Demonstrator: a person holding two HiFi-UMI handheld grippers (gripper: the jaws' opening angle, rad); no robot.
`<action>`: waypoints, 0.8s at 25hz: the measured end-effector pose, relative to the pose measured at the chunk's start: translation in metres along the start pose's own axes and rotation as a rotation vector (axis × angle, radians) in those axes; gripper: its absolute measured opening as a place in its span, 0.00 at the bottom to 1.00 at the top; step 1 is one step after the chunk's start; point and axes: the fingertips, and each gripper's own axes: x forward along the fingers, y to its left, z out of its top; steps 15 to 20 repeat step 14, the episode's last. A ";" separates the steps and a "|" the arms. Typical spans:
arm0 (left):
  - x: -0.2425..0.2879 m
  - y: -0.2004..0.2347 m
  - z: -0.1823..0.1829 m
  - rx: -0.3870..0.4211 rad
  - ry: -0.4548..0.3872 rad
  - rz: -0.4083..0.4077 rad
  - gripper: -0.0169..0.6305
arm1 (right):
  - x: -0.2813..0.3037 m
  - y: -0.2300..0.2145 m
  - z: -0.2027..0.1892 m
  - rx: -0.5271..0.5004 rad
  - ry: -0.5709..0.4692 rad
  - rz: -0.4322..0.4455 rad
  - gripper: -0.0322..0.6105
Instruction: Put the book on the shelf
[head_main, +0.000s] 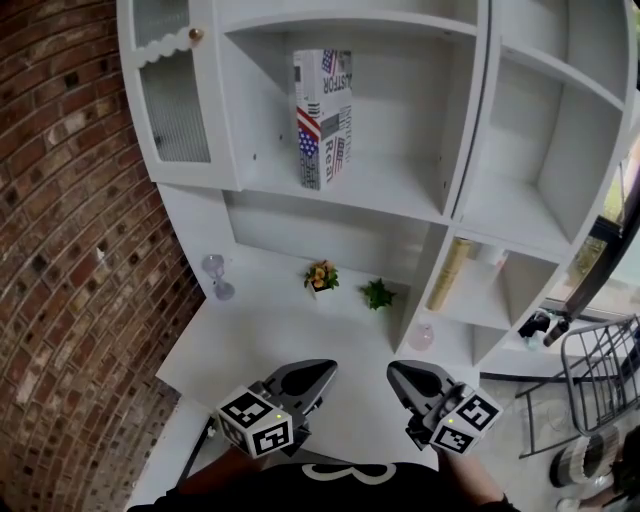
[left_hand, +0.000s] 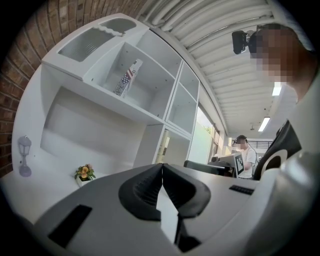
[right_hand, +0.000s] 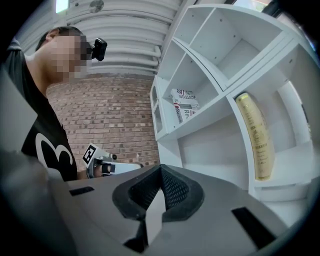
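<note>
The book (head_main: 322, 118), printed with flags and newsprint, stands upright on an upper shelf (head_main: 350, 190) of the white cabinet; it also shows in the left gripper view (left_hand: 127, 78) and the right gripper view (right_hand: 185, 105). My left gripper (head_main: 327, 371) is low near my body, shut and empty, its tips meeting (left_hand: 162, 166). Beside it, my right gripper (head_main: 394, 371) is also shut with nothing in it (right_hand: 161, 167). Both hang well below and in front of the book.
On the white counter (head_main: 270, 340) stand a small potted flower (head_main: 320, 276), a green plant (head_main: 378, 294) and a little lamp ornament (head_main: 216, 276). A gold book (head_main: 450, 274) leans in a lower right compartment. A brick wall (head_main: 70, 250) runs along the left; a wire rack (head_main: 600, 370) stands right.
</note>
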 end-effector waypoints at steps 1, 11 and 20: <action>0.000 -0.001 0.003 0.003 0.000 0.001 0.03 | 0.000 0.001 0.003 -0.009 -0.003 -0.001 0.06; 0.002 -0.006 0.016 0.024 0.005 0.028 0.03 | 0.000 0.008 0.019 -0.091 -0.007 -0.006 0.06; 0.003 -0.007 0.019 0.029 0.006 0.029 0.03 | 0.000 0.009 0.021 -0.094 -0.001 -0.004 0.06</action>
